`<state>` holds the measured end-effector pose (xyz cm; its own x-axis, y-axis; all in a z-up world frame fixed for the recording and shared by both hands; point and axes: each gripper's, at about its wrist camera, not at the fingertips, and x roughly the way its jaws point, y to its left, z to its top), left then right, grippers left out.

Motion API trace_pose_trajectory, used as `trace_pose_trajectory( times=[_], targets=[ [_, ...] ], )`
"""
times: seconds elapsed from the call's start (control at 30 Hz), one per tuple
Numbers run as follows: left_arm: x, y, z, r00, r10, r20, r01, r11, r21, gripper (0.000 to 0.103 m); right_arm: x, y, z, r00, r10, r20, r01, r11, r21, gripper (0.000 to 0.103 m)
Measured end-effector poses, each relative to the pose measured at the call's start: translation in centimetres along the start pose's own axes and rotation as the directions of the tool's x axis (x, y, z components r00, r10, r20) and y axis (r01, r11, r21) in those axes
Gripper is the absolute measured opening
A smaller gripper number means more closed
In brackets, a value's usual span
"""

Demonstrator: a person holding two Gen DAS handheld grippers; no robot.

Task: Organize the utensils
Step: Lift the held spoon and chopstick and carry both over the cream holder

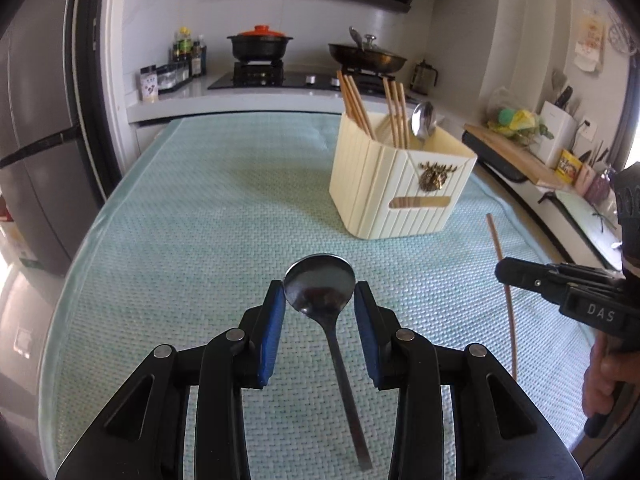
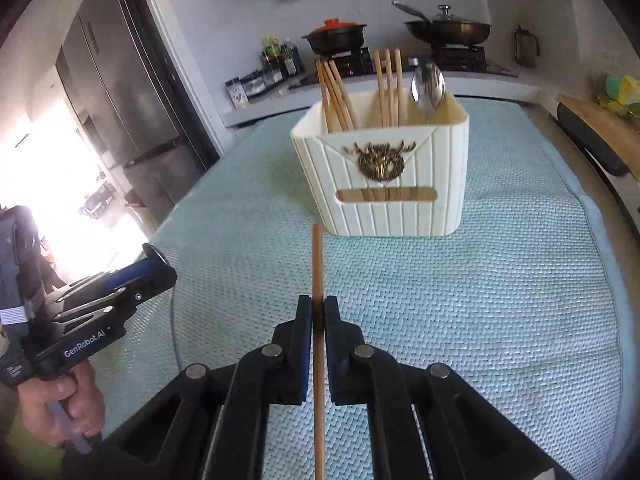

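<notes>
Kitchen counters with a gas stove run along the far wall, and in front of them a table is covered with a pale green woven mat (image 1: 180, 240). On the mat stands a cream ribbed utensil box (image 1: 400, 184) with a dark gold stag ornament (image 2: 380, 162) on its front side; I use this box as the landmark. Inside the box, two groups of wooden chopsticks (image 2: 334, 92) stand leaning, and a metal spoon (image 2: 428, 88) stands upright at the side of them, with its bowl up. In front of the box, nearer to the left wrist camera, a second steel spoon (image 1: 320, 288) sits with its bowl between the blue pads of the left gripper (image 1: 320, 300). The jaws are partly apart and their tips seem to touch the two edges of the bowl, but I cannot tell if they really press on it. The handle of this spoon runs back away from the box, under the gripper. A single chopstick (image 2: 318, 272) lies on the mat with its far end just before the front wall of the box, close to the box's left corner in the right wrist view. The right gripper (image 2: 318, 308) has its jaws closed onto this chopstick, at a point well back from the box. Behind the box, on the stove, sit a black pot with an orange lid (image 1: 262, 42) and a dark frying pan (image 1: 368, 56). A grey refrigerator (image 2: 132, 92) stands far to the left of the box.
</notes>
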<state>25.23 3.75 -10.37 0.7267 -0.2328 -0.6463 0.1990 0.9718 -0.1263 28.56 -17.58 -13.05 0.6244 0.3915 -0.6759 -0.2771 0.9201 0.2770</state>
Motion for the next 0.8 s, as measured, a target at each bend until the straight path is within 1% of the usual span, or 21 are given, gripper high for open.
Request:
trace_pose_trajectory(
  times=[0.03,0.07,0.13,0.2,0.27,0.33,0.4,0.43,0.47,0.5,0.53,0.57,0.63,0.7,0.8],
  targets=[
    [-0.8,-0.1,0.2,1.000,-0.001,0.014,0.001,1.000,0.005,0.028,-1.2,0.0,0.1,1.000,0.011,0.019,-0.011,1.000,-0.002,0.006],
    [-1.3,-0.2,0.6,1.000,-0.004,0.026,0.004,1.000,0.011,0.004,-2.3,0.2,0.1,0.999,0.016,0.039,-0.015,1.000,-0.007,0.006],
    [-2.3,-0.2,1.1,0.999,-0.030,0.035,0.029,1.000,0.011,0.004,-4.4,0.6,0.2,0.997,0.024,0.078,-0.022,1.000,-0.022,0.006],
    [-2.8,-0.4,1.4,0.998,-0.028,0.059,0.027,0.999,0.020,0.004,-5.9,1.2,0.5,0.993,0.028,0.114,-0.024,0.999,-0.037,0.006],
    [-2.9,-0.8,1.4,0.997,-0.033,0.067,0.031,0.999,0.031,0.002,-7.1,1.6,0.5,0.989,0.028,0.142,-0.021,0.998,-0.052,0.006],
    [-2.5,-0.8,1.4,0.998,-0.029,0.051,0.028,0.999,0.037,0.002,-8.0,1.8,0.5,0.986,0.030,0.164,-0.020,0.998,-0.061,0.006],
    [-2.3,-0.3,1.1,0.999,-0.030,0.034,0.029,0.999,0.017,0.002,-8.7,1.8,0.4,0.984,0.031,0.177,-0.020,0.998,-0.063,0.006],
    [-2.1,0.0,1.0,0.999,-0.024,0.024,0.024,1.000,0.005,0.007,-9.0,1.8,0.4,0.982,0.030,0.185,-0.018,0.998,-0.066,0.006],
    [-1.9,0.4,0.8,1.000,-0.012,0.016,0.012,1.000,-0.005,0.025,-9.3,1.9,0.3,0.981,0.028,0.193,-0.014,0.997,-0.070,0.006],
    [-1.9,0.7,0.4,1.000,0.004,0.008,-0.004,1.000,-0.013,0.041,-9.8,2.0,0.1,0.979,0.025,0.201,-0.010,0.997,-0.073,0.006],
    [-1.8,1.0,0.1,1.000,0.014,0.003,-0.014,1.000,-0.020,0.066,-10.2,1.9,-0.1,0.978,0.023,0.209,-0.008,0.997,-0.073,0.006],
    [-1.4,1.2,-0.2,1.000,0.020,-0.004,-0.020,1.000,-0.020,0.072,-10.5,1.9,-0.2,0.976,0.022,0.216,-0.006,0.997,-0.074,0.006],
    [-0.4,0.9,-0.7,0.999,0.007,-0.049,-0.007,1.000,-0.001,0.072,-11.2,1.8,-0.3,0.973,0.015,0.231,0.003,0.997,-0.075,0.006],
    [0.8,0.3,-1.1,0.996,-0.025,-0.089,0.026,1.000,0.009,0.072,-11.6,1.6,-0.4,0.971,0.010,0.237,0.008,0.997,-0.074,0.006],
    [2.9,-1.4,-1.2,0.985,-0.078,-0.152,0.084,0.996,0.031,0.074,-11.9,1.2,-0.4,0.971,0.001,0.237,0.016,0.997,-0.070,0.006]
  ],
)
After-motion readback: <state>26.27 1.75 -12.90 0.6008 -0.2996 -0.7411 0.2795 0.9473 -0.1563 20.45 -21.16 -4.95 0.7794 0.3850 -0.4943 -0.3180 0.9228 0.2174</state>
